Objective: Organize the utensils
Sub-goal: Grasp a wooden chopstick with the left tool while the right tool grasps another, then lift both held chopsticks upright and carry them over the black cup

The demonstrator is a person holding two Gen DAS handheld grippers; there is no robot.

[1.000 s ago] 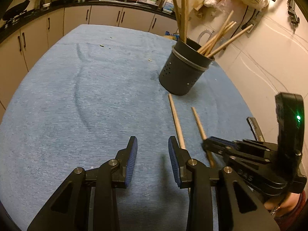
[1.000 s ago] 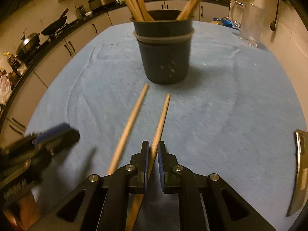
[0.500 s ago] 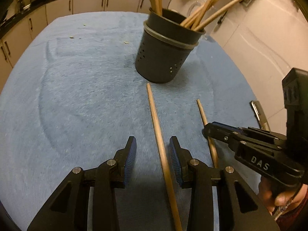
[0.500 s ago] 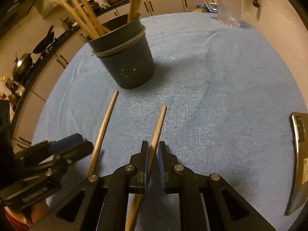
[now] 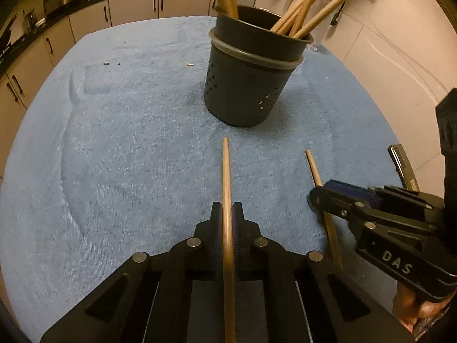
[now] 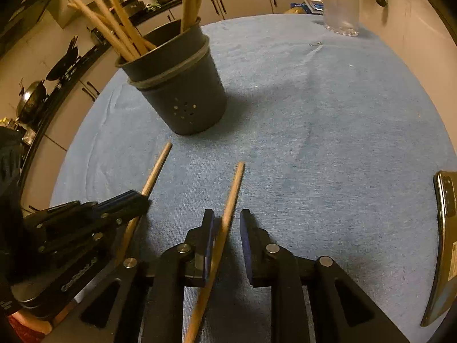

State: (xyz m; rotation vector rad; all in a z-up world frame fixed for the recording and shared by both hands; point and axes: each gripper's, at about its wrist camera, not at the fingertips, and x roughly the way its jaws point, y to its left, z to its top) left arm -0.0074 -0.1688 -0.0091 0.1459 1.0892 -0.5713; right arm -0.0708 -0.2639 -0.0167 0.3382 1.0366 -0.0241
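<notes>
Step in hand is judged to be pick-up of the two loose chopsticks for transfer into the utensil holder [image 5: 251, 77], a dark perforated cup standing on the blue cloth [image 5: 114, 143] and already stocked with upright wooden sticks. The left gripper [image 5: 227, 214] is clenched on one chopstick [image 5: 225, 171], whose free tip points toward the holder and stops just short of its base. The right gripper [image 6: 225, 225] is noted with jaws opening; the second chopstick [image 6: 234, 188] lies between the pads, leaning at the left pad and clear of the right, so it is read as released, its tip near the holder on the side away from the first stick. Next move is judged to call for lifting the clamped stick, tipping it upright and lowering it through the holder's rim, clear of the leaning sticks.
</notes>
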